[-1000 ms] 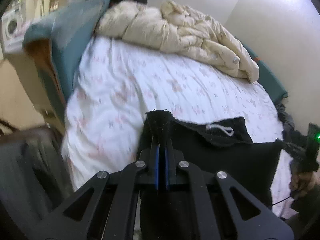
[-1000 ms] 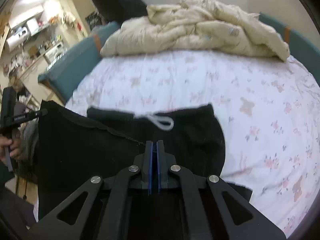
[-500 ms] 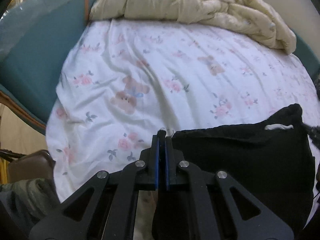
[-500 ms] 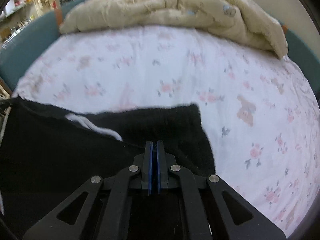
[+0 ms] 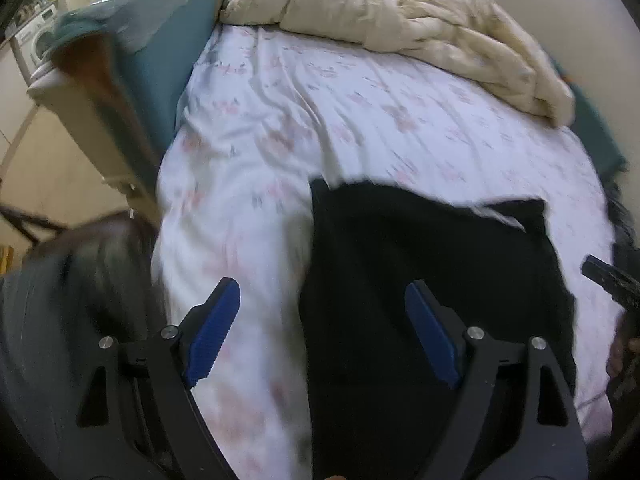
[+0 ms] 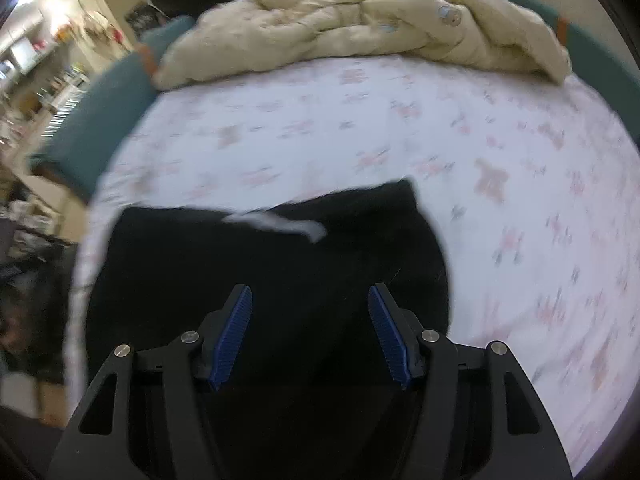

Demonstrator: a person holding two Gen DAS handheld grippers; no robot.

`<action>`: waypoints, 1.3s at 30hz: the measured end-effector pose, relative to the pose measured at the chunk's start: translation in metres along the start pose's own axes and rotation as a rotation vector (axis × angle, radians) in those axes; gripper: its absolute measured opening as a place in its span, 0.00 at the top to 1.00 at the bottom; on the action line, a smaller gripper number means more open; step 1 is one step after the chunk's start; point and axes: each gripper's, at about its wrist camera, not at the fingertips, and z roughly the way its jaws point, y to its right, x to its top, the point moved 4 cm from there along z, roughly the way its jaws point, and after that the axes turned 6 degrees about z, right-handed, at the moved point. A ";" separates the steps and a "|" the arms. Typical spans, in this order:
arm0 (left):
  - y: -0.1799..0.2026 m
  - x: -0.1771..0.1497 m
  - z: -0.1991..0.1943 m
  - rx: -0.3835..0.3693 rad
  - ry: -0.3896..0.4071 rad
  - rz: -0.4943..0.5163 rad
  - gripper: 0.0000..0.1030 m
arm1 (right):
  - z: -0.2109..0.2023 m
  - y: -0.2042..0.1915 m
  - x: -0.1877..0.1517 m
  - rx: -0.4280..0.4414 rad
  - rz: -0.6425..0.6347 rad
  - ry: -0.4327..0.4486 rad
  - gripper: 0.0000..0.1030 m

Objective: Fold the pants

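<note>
Black pants lie on the flowered bed sheet, waistband away from me, with a white drawstring near their top edge. My left gripper hangs above the pants' left edge, its jaws opening, blue pads apart and pressing on nothing. My right gripper hovers over the pants near the waistband, jaws also opening, nothing pinched between its pads. At the left wrist view's right edge the other gripper's tip and a hand show. Both views are motion-blurred.
A rumpled cream duvet is heaped at the far end of the bed. A teal padded bed frame runs along the left side and another stretch of it on the right. Shelves and clutter stand beyond the left edge.
Both grippers were shut on the pants' fabric and have let go, their jaws now wide apart. The pants now lie loose on the sheet, and both cameras have pulled back.
</note>
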 end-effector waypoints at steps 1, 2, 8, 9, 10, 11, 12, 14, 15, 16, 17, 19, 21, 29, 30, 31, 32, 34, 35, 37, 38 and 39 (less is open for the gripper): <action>0.004 -0.018 -0.014 -0.012 -0.005 0.004 0.20 | -0.016 -0.008 -0.016 0.052 0.011 -0.011 0.39; 0.006 -0.032 -0.024 -0.015 -0.014 0.006 0.20 | -0.024 -0.014 -0.027 0.077 0.019 -0.020 0.39; 0.007 -0.140 -0.076 -0.066 -0.064 -0.101 0.20 | -0.070 -0.045 -0.138 0.269 0.124 -0.135 0.39; 0.006 -0.153 -0.079 -0.066 -0.076 -0.112 0.20 | -0.074 -0.050 -0.159 0.295 0.146 -0.172 0.39; 0.004 -0.176 -0.084 -0.067 -0.099 -0.124 0.20 | -0.077 -0.057 -0.188 0.330 0.178 -0.222 0.39; 0.003 -0.188 -0.086 -0.066 -0.110 -0.126 0.20 | -0.078 -0.061 -0.207 0.351 0.191 -0.251 0.39; 0.001 -0.203 -0.088 -0.066 -0.127 -0.129 0.20 | -0.077 -0.066 -0.229 0.379 0.210 -0.293 0.39; -0.003 -0.231 -0.089 -0.065 -0.154 -0.147 0.20 | -0.069 -0.078 -0.275 0.421 0.246 -0.411 0.39; -0.005 -0.241 -0.089 -0.060 -0.164 -0.154 0.20 | -0.062 -0.082 -0.297 0.425 0.268 -0.464 0.39; -0.008 -0.253 -0.087 -0.052 -0.172 -0.166 0.20 | -0.057 -0.084 -0.308 0.411 0.278 -0.485 0.39; -0.009 -0.261 -0.087 -0.054 -0.173 -0.174 0.20 | -0.048 -0.081 -0.322 0.364 0.295 -0.487 0.39; -0.010 -0.272 -0.086 -0.076 -0.182 -0.192 0.20 | -0.040 -0.066 -0.328 0.294 0.362 -0.424 0.39; -0.007 -0.277 -0.087 -0.081 -0.191 -0.159 0.20 | -0.039 -0.060 -0.324 0.261 0.369 -0.377 0.39; 0.022 -0.295 -0.066 -0.144 -0.281 0.009 0.20 | -0.034 -0.089 -0.314 0.284 0.220 -0.336 0.52; 0.026 -0.296 -0.063 -0.144 -0.281 0.035 0.20 | -0.031 -0.089 -0.316 0.284 0.217 -0.347 0.63; 0.031 -0.294 -0.058 -0.141 -0.280 0.074 0.20 | -0.028 -0.091 -0.319 0.267 0.204 -0.356 0.70; 0.035 -0.292 -0.055 -0.129 -0.272 0.106 0.27 | -0.027 -0.090 -0.320 0.254 0.193 -0.355 0.73; 0.042 -0.287 -0.049 -0.098 -0.257 0.179 0.76 | -0.027 -0.088 -0.319 0.247 0.185 -0.348 0.87; 0.044 -0.286 -0.045 -0.090 -0.266 0.209 0.95 | -0.028 -0.087 -0.320 0.248 0.179 -0.344 0.91; 0.049 -0.284 -0.046 -0.095 -0.260 0.256 0.96 | -0.032 -0.090 -0.317 0.257 0.153 -0.322 0.97; 0.052 -0.283 -0.049 -0.096 -0.251 0.285 0.97 | -0.035 -0.090 -0.316 0.252 0.141 -0.309 0.97; 0.055 -0.282 -0.055 -0.101 -0.240 0.316 0.97 | -0.038 -0.091 -0.315 0.256 0.138 -0.300 0.97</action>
